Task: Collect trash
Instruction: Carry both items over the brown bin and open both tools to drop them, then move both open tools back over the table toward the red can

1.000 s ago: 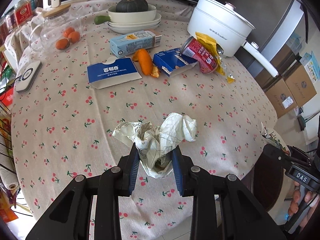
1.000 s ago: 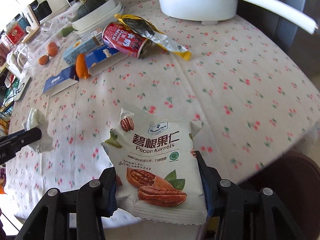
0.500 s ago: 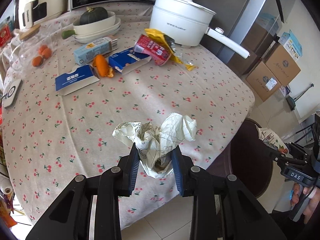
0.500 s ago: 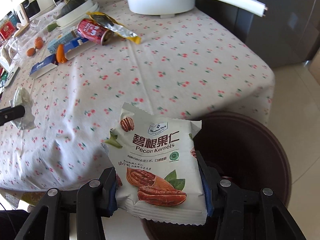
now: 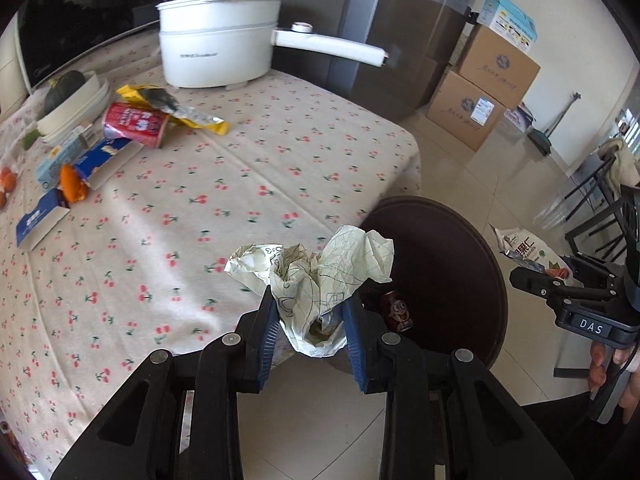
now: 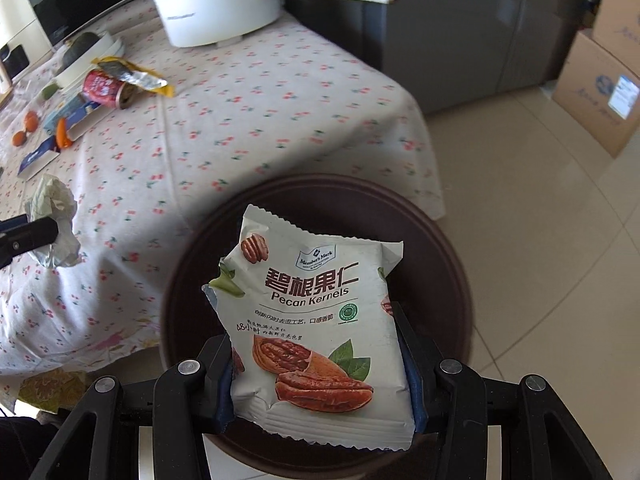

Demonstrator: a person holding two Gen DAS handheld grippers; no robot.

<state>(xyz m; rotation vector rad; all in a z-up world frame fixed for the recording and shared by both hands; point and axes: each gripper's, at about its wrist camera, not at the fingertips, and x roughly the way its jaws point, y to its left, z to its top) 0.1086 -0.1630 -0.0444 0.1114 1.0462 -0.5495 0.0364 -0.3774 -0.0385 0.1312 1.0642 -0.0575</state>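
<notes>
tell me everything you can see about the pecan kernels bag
The pecan kernels bag is a white, glossy pillow pouch with crimped, serrated end seals. It is printed with pecan pictures, green leaves, a Member's Mark logo, red Chinese characters and "Pecan Kernels". It looks creased and fairly flat. The right gripper is shut on its lower part, one finger on each side edge, holding it upright in the air over the open dark brown bin beside the table. Nothing else touches it.

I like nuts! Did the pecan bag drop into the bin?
No, the right gripper holds the pecan bag above the bin.
</notes>
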